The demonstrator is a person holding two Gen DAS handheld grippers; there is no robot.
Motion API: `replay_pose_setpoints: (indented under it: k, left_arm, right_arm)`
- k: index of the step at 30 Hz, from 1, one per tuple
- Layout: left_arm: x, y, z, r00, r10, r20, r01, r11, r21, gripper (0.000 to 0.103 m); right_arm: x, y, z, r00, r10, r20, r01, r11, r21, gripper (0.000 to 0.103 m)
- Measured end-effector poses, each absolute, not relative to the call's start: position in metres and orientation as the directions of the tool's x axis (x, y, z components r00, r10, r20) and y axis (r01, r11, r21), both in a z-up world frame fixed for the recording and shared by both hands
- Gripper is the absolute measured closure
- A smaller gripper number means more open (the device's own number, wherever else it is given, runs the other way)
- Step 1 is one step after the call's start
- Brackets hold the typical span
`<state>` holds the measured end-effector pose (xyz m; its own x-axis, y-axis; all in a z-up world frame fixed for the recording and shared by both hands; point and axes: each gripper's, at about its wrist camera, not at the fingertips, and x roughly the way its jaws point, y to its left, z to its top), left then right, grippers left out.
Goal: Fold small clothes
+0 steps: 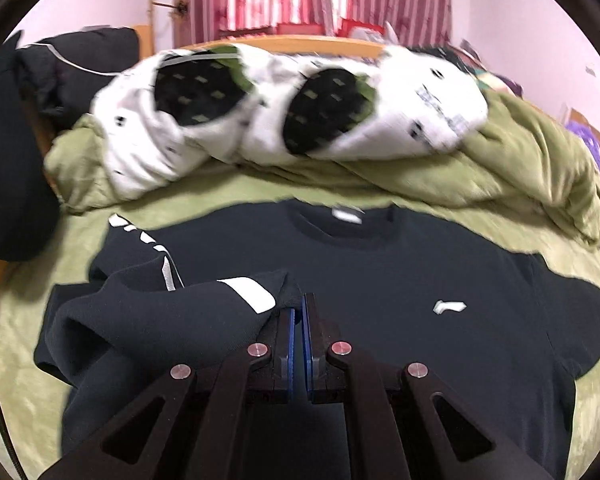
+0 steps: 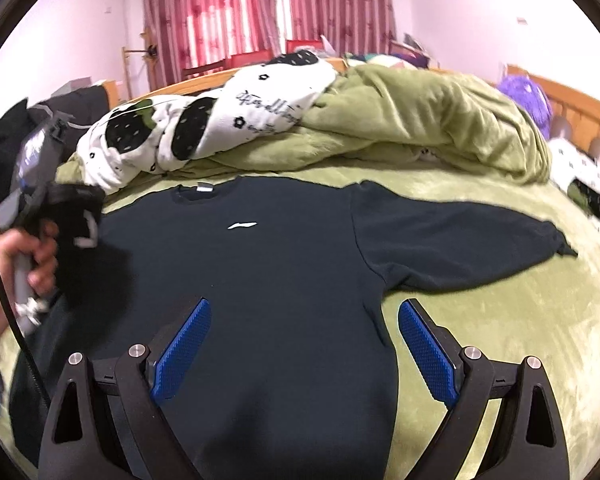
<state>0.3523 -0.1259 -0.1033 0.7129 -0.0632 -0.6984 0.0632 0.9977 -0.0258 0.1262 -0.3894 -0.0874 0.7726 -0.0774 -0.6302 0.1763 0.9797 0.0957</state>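
Pinching the sweatshirt (image 1: 340, 280) sleeve (image 1: 172, 312), left gripper (image 1: 299, 312) jaws closed over its chest.

A bed with a green sheet (image 2: 480, 320) fills the lower half of both views. A rumpled green blanket (image 2: 420, 120) lies heaped across the middle, with a white quilt (image 1: 260, 120) printed with black patches on top of it. A wooden bed frame (image 2: 572, 92) shows at the right edge. Red striped curtains (image 2: 260, 12) hang at top centre, daylight glowing through them. The walls (image 2: 480, 8) are pale pink.
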Motion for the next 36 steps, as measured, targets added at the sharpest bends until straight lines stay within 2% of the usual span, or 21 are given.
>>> replay_pose_setpoints:
  k: [3, 10, 11, 13, 15, 17, 21, 23, 31, 36]
  left_arm:
    - [0.346, -0.145, -0.119, 0.693, -0.060, -0.718, 0.061, 0.998, -0.025, 0.098]
    - [0.320, -0.146, -0.122, 0.641, -0.104, -0.761, 0.091, 0.994, -0.060, 0.092]
    - [0.314, -0.142, -0.119, 0.643, -0.108, -0.758, 0.091, 0.994, -0.064, 0.087]
    - [0.301, -0.131, -0.110, 0.650, -0.128, -0.749, 0.092, 0.992, -0.090, 0.071]
    - [0.280, -0.111, -0.097, 0.678, -0.149, -0.719, 0.086, 0.989, -0.124, 0.039]
    - [0.260, -0.092, -0.086, 0.719, -0.132, -0.683, 0.062, 0.990, -0.126, 0.030]
    - [0.232, -0.046, -0.077, 0.747, -0.054, -0.663, 0.007, 0.997, -0.075, 0.030]
    - [0.226, -0.025, -0.078, 0.748, -0.013, -0.664, -0.022, 0.999, -0.045, 0.030]
    - [0.227, 0.065, -0.094, 0.735, 0.091, -0.671, -0.136, 0.991, -0.014, 0.030]
    - [0.248, 0.108, -0.111, 0.717, 0.144, -0.682, -0.200, 0.980, -0.004, 0.030]
  right_arm:
    - [0.123, -0.389, -0.083, 0.779, -0.022, -0.627, 0.147, 0.978, 0.149, 0.009]
    - [0.112, -0.365, -0.070, 0.810, -0.075, -0.582, 0.103, 0.995, 0.016, 0.009]
    - [0.113, -0.363, -0.070, 0.808, -0.067, -0.586, 0.097, 0.995, 0.019, 0.009]
    - [0.113, -0.358, -0.070, 0.800, -0.043, -0.599, 0.079, 0.996, 0.034, 0.009]
    - [0.113, -0.353, -0.069, 0.797, -0.033, -0.603, 0.073, 0.996, 0.043, 0.010]
    - [0.112, -0.347, -0.068, 0.802, -0.019, -0.597, 0.063, 0.997, 0.054, 0.014]
    - [0.113, -0.330, -0.070, 0.789, 0.033, -0.613, 0.026, 0.996, 0.087, 0.030]
    - [0.114, -0.319, -0.075, 0.781, 0.044, -0.623, 0.015, 0.996, 0.090, 0.034]
    - [0.142, -0.262, -0.101, 0.720, 0.163, -0.675, -0.056, 0.982, 0.178, 0.034]
    - [0.180, -0.209, -0.109, 0.696, 0.195, -0.691, -0.098, 0.979, 0.178, 0.033]
